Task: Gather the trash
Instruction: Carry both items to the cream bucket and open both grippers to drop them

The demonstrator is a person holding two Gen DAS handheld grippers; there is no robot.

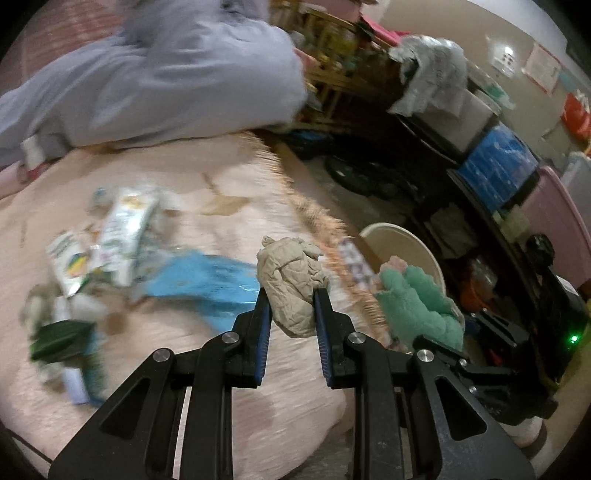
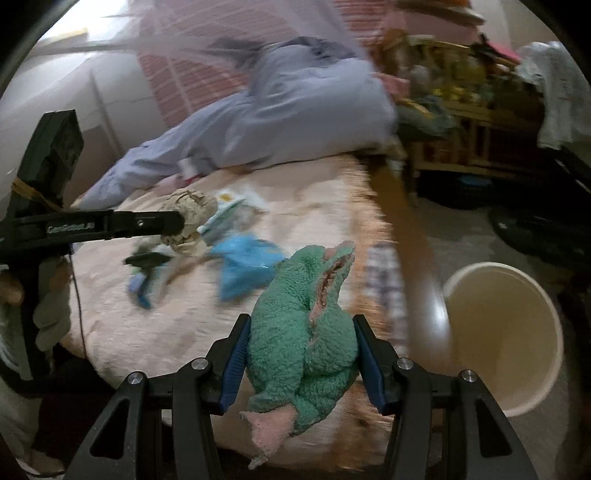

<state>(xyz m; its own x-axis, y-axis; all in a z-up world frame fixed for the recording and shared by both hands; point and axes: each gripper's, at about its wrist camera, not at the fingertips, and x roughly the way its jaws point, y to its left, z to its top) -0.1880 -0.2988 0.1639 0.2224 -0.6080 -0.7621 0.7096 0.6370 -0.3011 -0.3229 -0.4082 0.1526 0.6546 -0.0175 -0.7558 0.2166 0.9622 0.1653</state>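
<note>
On the bed, wrappers lie left of a bag, the quilt behind them; the bucket stands beside the bed's right edge, with shelves behind it.

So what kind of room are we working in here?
Most likely a cluttered bedroom: a bed with a pink sheet and grey quilt, a mosquito net above, and crowded storage shelves alongside.

grey-blue duvet on pink bedspread, cluttered wooden shelf behind
</note>
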